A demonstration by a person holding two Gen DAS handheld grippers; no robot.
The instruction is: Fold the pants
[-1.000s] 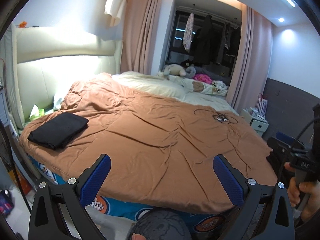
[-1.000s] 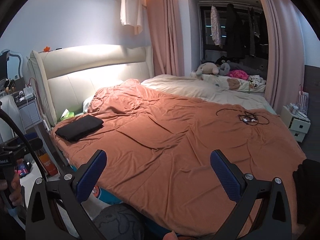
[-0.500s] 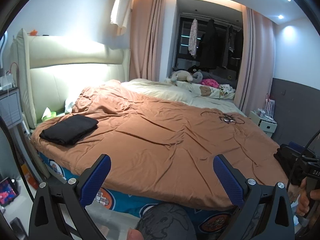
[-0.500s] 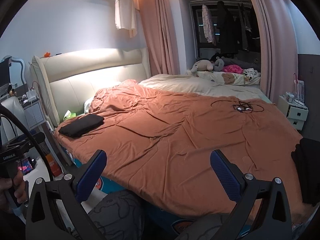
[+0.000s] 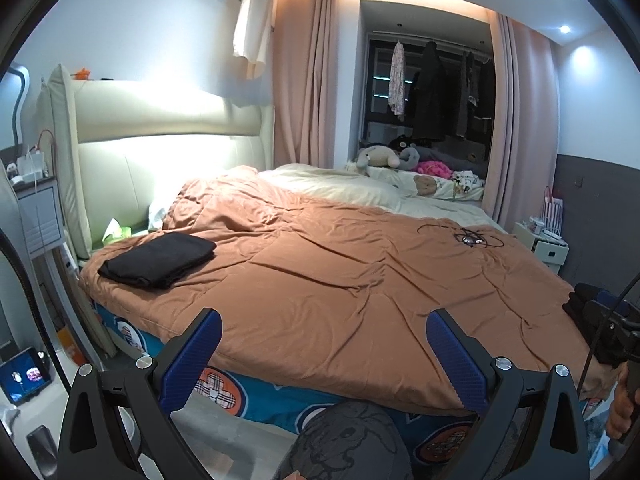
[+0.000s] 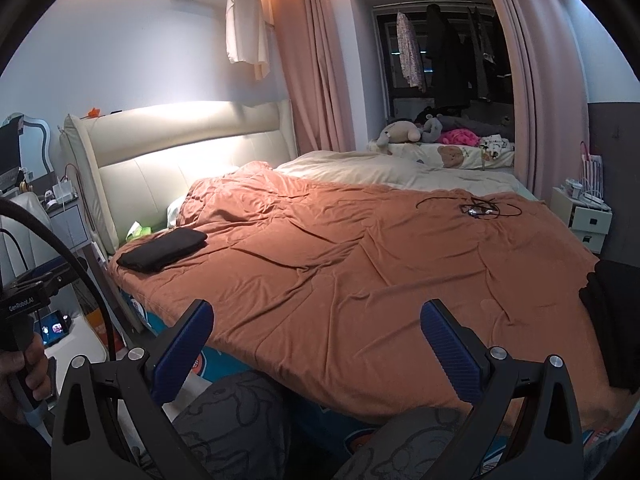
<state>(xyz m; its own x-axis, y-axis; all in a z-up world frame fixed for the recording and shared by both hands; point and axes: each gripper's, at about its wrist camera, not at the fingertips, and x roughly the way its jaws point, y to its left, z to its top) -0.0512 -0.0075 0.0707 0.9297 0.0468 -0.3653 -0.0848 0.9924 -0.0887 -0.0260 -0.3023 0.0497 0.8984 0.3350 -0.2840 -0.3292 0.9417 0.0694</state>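
A pair of black pants (image 5: 158,258) (image 6: 163,249) lies folded into a neat stack on the orange-brown duvet (image 5: 340,280) (image 6: 360,264), at the bed's near left corner by the headboard. Another dark garment (image 6: 612,312) (image 5: 588,304) lies in a heap at the bed's right edge. My left gripper (image 5: 324,350) is open and empty, held off the bed's near edge. My right gripper (image 6: 316,340) is also open and empty, in front of the same edge. Both are well away from either garment.
A tangle of black cable (image 5: 466,236) (image 6: 478,208) lies on the duvet's far right. Pillows and plush toys (image 6: 404,132) sit at the far end. A bedside table (image 6: 586,216) stands right, a nightstand (image 5: 38,204) left. The person's patterned knees (image 6: 236,420) are below the grippers.
Both grippers have pulled back and lifted away from the bed, so more of the room and bed front shows. Both stay open and empty. The folded pants have not moved.
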